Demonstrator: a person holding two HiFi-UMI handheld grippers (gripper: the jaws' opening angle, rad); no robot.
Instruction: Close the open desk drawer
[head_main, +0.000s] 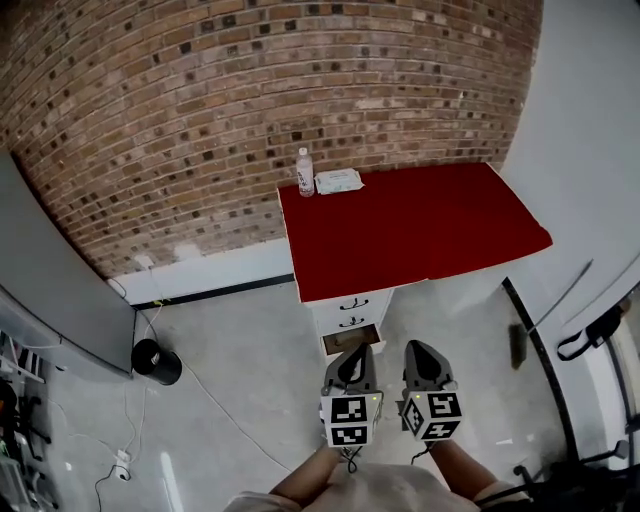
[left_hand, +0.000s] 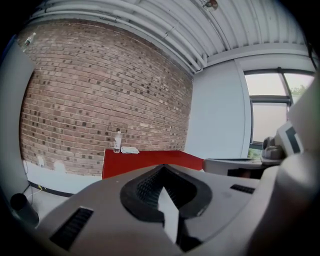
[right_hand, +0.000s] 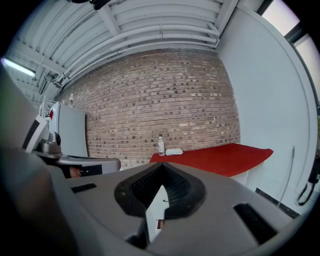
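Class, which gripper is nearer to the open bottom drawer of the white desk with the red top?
Left. The left gripper hangs directly before the open bottom drawer; the right gripper sits off to its right.

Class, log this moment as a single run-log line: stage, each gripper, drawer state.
stage: pre-contact | left gripper: shut, empty | right gripper: shut, empty | bottom drawer: open, untouched

A bare industrial workroom: brick wall (head_main: 200, 120), concrete floor (head_main: 240, 400), red-topped desk (head_main: 400, 230), ribbed ceiling (right_hand: 150, 30).

We count one water bottle (head_main: 305, 172), one wipes pack (head_main: 338, 181), two shut drawers (head_main: 352, 304), one open drawer (head_main: 350, 340), one left gripper (head_main: 358, 352), one right gripper (head_main: 420, 350).
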